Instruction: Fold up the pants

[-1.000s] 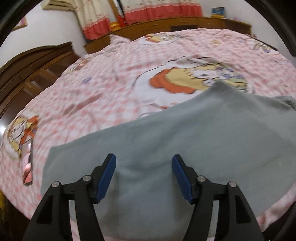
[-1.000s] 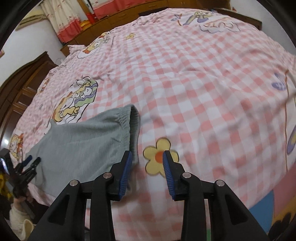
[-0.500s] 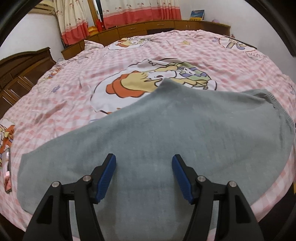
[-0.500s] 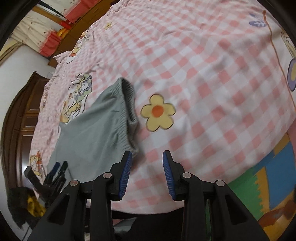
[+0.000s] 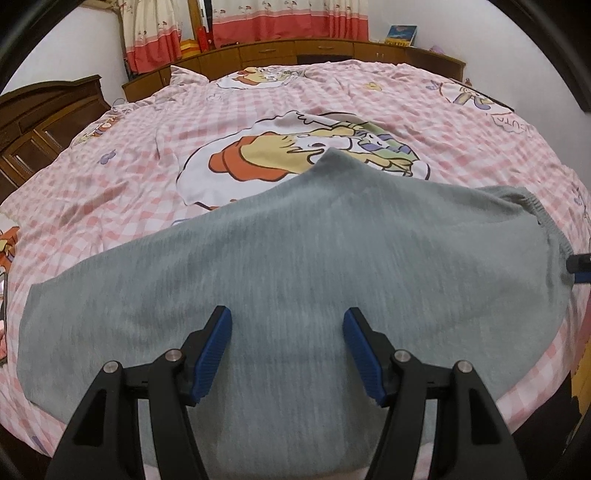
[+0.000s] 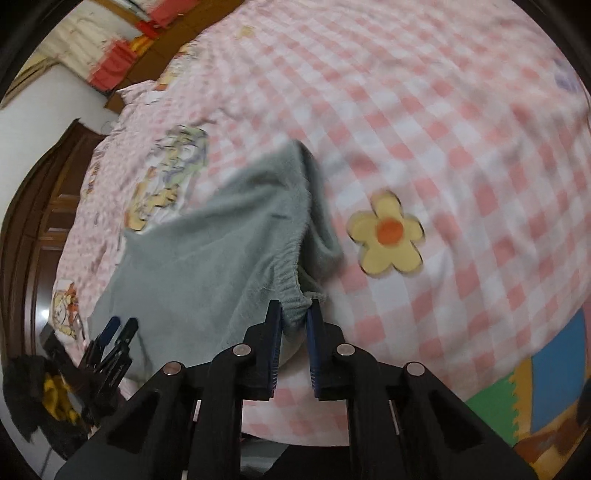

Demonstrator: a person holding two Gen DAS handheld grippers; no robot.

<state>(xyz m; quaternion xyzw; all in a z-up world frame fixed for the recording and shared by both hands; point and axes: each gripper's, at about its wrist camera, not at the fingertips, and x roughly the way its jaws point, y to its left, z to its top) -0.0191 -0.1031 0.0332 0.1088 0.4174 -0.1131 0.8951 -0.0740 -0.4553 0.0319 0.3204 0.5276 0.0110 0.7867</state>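
Right gripper jaws closing, w/ gathered elastic waistband of grey pants pinched between the blue pads; fabric bunches up right at the tips. Left gripper parted wide, nothing between its pads, hovering over mid-section of the pants; can't tell if tips touch the cloth.

Pants: lie spread across near edge of bed, roughly flat, long axis running left-right in left wrist view. Waistband end at right side in that view, ribbed hem visible; opposite end squared off at left near bed edge. One rounded hump of fabric points up toward middle of bed, overlapping lower part of cartoon print. Near edge of pants hangs down over bed side below left gripper.

Right gripper's blue tip shows at far right of left wrist view, at waistband. Left gripper seen at lower left in right wrist view, over far end of pants.

Surroundings: pink/white checked bedsheet w/ cartoon figures; yellow flower print w/ orange centre just beside waistband. Dark wood headboard at left, low wood cabinets along far wall, red-and-cream curtains above. Right wrist view motion-blurred.
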